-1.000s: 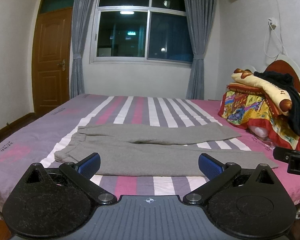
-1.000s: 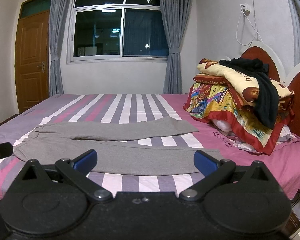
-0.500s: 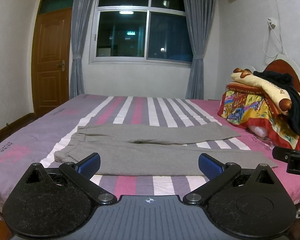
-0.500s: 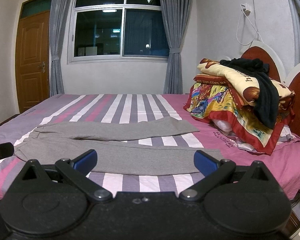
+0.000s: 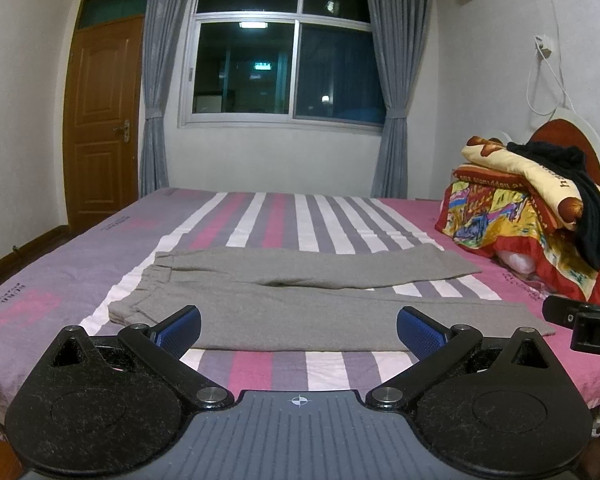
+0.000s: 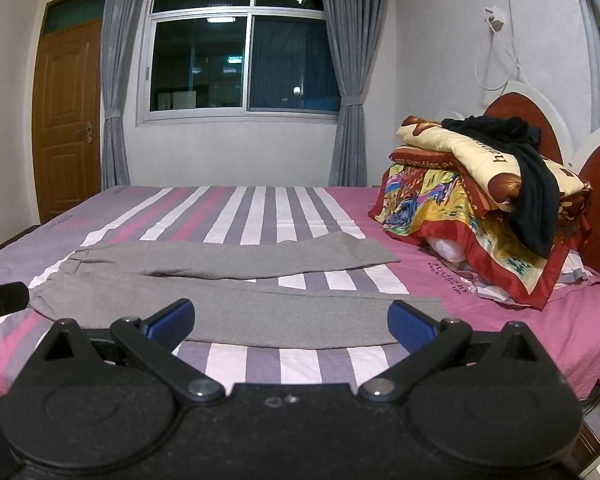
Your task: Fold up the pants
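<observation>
Grey pants (image 5: 300, 300) lie flat on the striped bed, waistband at the left, both legs stretched to the right and slightly apart; they also show in the right wrist view (image 6: 236, 292). My left gripper (image 5: 299, 329) is open and empty, held in front of the pants' near edge. My right gripper (image 6: 291, 321) is open and empty, also in front of the near leg. The right gripper's body shows at the right edge of the left wrist view (image 5: 584, 320). The left gripper's body shows at the left edge of the right wrist view (image 6: 0, 300).
The bed (image 5: 280, 216) has a pink, purple and white striped sheet. A pile of colourful folded quilts with a black garment (image 6: 480, 208) sits at the headboard on the right. A window, curtains and a wooden door (image 5: 100, 120) stand behind.
</observation>
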`<act>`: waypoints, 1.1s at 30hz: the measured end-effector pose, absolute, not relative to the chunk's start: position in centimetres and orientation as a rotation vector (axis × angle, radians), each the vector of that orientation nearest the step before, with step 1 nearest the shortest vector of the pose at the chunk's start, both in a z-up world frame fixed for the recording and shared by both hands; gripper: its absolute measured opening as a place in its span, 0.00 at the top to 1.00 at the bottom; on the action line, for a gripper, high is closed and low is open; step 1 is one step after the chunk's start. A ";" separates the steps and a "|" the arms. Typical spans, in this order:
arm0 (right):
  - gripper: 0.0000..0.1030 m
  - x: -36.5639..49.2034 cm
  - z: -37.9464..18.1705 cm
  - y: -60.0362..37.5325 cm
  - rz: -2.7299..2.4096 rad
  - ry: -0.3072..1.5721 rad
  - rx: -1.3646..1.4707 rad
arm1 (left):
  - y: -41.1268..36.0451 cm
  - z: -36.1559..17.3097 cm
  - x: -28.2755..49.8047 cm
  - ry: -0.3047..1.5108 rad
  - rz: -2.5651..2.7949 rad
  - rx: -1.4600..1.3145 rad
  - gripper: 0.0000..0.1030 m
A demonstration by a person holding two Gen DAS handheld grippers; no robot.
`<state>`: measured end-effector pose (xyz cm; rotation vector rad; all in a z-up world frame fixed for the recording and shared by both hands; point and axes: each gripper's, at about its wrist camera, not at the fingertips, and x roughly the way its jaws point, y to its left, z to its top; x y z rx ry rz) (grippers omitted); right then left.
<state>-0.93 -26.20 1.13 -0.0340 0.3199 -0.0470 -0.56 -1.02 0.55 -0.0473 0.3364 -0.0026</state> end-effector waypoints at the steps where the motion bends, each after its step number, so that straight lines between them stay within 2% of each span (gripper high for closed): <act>1: 0.00 -0.9 1.1 -26.2 -0.047 0.320 -0.035 | -1.1 0.6 -0.6 0.337 -0.003 -0.047 0.00; 33: 0.00 -0.5 0.5 -26.1 -0.018 0.331 -0.040 | -0.2 0.2 0.6 0.382 -0.028 -0.077 0.00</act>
